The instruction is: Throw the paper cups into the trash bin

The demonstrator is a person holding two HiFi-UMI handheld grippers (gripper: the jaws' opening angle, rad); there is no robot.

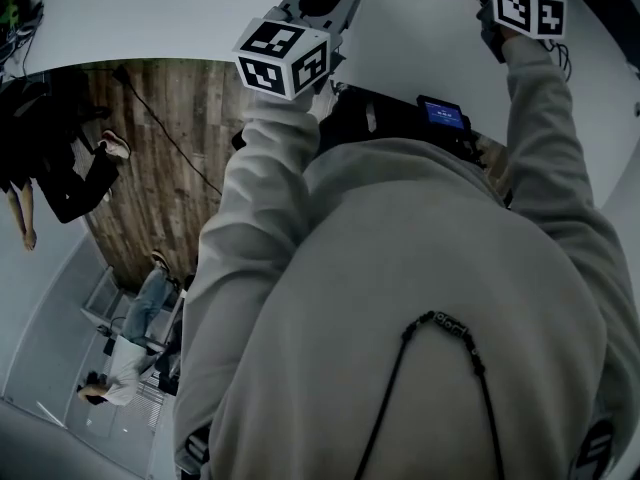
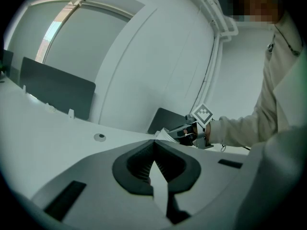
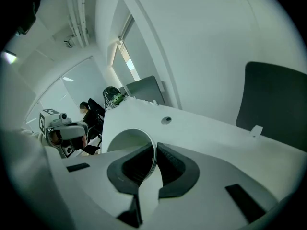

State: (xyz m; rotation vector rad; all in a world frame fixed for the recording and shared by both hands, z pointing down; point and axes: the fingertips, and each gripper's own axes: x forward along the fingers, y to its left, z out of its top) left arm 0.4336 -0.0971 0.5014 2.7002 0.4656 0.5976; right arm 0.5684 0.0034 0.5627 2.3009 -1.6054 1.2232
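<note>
Head view shows white table [image 1: 150, 18] beside wooden floor [image 1: 165, 193].

Light grey hoodie [image 1: 420, 258], black drawcord [image 1: 397, 363], black-and-white marker cubes [image 1: 283, 58]

Paper cup [image 3: 128, 145] — half behind right gripper [image 3: 154, 151]

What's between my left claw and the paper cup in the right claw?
Nothing: in the left gripper view, only bare white table shows between left claw and paper cup.
</note>
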